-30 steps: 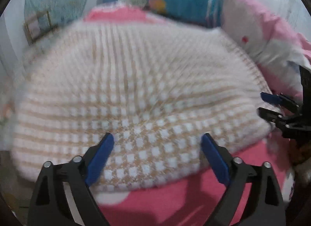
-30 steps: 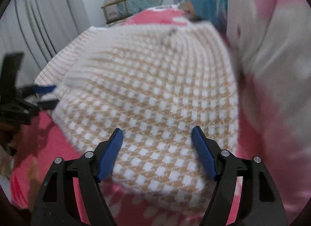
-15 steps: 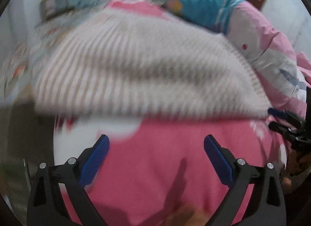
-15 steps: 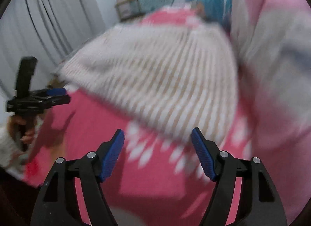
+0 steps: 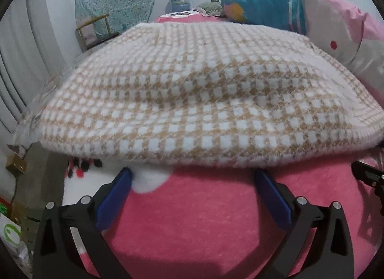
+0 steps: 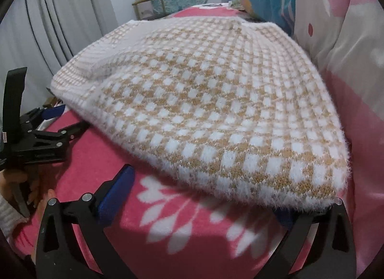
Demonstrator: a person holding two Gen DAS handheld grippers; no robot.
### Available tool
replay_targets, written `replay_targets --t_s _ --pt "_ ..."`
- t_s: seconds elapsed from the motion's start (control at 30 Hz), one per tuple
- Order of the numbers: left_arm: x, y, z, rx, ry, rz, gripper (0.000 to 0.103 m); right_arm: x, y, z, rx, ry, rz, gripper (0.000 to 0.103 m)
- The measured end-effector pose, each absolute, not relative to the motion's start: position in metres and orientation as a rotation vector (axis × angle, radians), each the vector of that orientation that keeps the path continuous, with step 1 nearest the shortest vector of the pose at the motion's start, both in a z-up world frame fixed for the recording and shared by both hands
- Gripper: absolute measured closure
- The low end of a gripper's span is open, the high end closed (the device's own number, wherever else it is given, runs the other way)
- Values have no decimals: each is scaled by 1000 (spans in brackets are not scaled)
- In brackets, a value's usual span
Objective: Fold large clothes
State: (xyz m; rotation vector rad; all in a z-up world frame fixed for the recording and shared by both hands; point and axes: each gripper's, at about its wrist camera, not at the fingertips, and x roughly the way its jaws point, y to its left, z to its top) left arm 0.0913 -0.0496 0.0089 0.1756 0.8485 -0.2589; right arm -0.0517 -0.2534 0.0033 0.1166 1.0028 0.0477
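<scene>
My left fingers are wide apart and my right fingers are opening, empty, because the folded sweater lies on the bed near its front edge.

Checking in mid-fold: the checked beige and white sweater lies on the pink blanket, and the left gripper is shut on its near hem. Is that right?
Not quite. In the left wrist view the left gripper is open, its blue pads apart over bare pink blanket, just short of the hem. The checked sweater does lie on that blanket.
</scene>
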Motion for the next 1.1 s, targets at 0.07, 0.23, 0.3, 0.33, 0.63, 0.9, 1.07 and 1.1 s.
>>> replay_targets --t_s 0.07,0.23,0.3,0.33,0.63,0.9,1.07,1.1 --pt "86 -44 8 175 844 -254 4 -59 -254 2 123 1016 51 7" --pt "70 -55 4 220 804 -225 4 -74 -261 0 153 1004 69 7" --pt "68 -54 4 230 802 -218 4 -72 -260 -2 146 1005 67 7" --pt "68 -60 2 239 802 -213 4 -69 -259 -2 147 1005 67 7" --pt "69 -71 1 253 791 -204 3 -69 -258 2 146 1005 67 7" --pt "59 -67 3 185 815 -228 4 -67 -257 1 145 1005 65 7" --pt "58 -67 -3 203 800 -225 3 -67 -257 0 144 1005 66 7" --pt "58 -67 -3 204 799 -224 3 -67 -257 0 145 1005 66 7"
